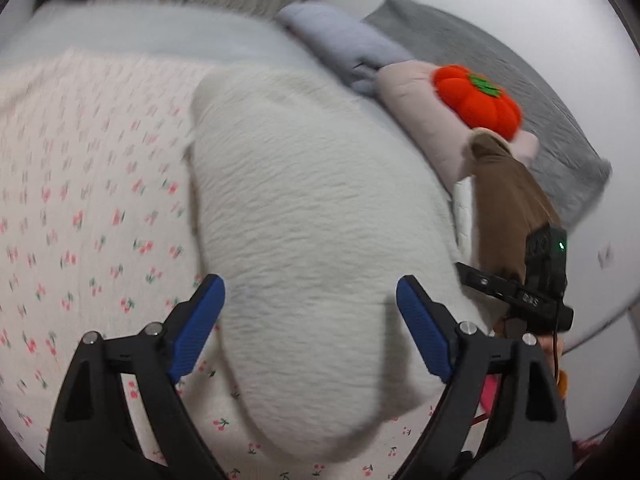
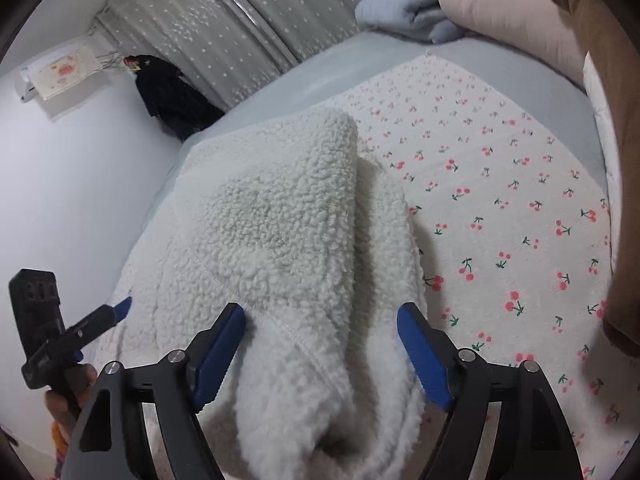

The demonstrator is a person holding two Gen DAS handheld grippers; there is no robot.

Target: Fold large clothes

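White fleece garment [image 2: 280,216] folded at frame centre on cherry-print sheet [image 2: 500,184], left tool [image 1: 310,320] spread wide above it, right tool [image 2: 320,344] wide astride its near edge, orange pumpkin plush [image 1: 478,94] upper right.

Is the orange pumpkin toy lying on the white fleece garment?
No, the pumpkin toy rests on a pink pillow, apart from the fleece garment.

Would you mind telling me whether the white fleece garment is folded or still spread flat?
Folded. The white fleece garment lies doubled over on the cherry-print sheet, one layer lapping another with a rounded fold edge at its far end.
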